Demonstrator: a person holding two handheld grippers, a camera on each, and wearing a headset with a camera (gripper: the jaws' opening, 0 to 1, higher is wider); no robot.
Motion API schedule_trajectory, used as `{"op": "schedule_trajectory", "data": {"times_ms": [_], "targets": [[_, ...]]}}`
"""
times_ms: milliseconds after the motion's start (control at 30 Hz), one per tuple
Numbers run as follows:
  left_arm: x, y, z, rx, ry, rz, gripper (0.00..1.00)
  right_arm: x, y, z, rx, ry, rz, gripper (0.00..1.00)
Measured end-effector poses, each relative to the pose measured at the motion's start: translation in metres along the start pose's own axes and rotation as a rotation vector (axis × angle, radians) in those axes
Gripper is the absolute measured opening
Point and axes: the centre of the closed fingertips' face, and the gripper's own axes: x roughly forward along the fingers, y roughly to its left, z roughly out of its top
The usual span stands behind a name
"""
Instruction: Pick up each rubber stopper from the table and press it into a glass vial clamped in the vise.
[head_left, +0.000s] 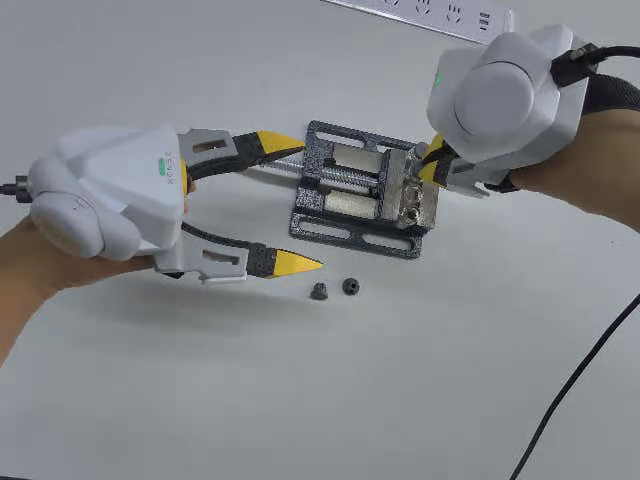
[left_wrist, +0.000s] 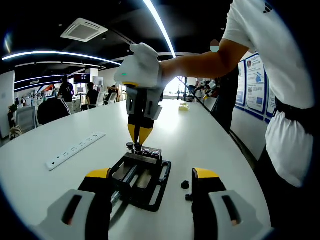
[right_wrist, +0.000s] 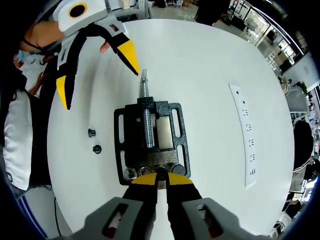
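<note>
While the left gripper (head_left: 310, 202) gapes wide, the right gripper (right_wrist: 161, 177) pinches a black rubber stopper (right_wrist: 161, 172) above the dark metal vise (right_wrist: 172, 114).

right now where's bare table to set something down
Widest bare patch: near side of the white table, from the two small black rubber stoppers to the black cable. Also free between the dark metal vise and the white power strip. Crowded at the vise: the open left gripper faces its screw end, the right gripper sits over its other end.
</note>
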Motion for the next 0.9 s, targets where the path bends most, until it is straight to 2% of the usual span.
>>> {"op": "schedule_trajectory", "data": {"times_ms": [500,733,900], "targets": [[0.0005,0.0014,-0.0014,-0.002,-0.002,0.0,0.62,0.003,0.001,0.0011,0.008,0.011,0.012,0.06],[-0.0003,0.0041,-0.0015,-0.003,-0.002,0.005,0.62,0.0046,0.0002,-0.0013,-0.004,0.033,0.009,0.05],[-0.0001,0.0061,-0.0005,-0.003,-0.005,0.007,0.62,0.0043,0.0008,-0.0018,0.007,0.025,0.015,0.05]]}}
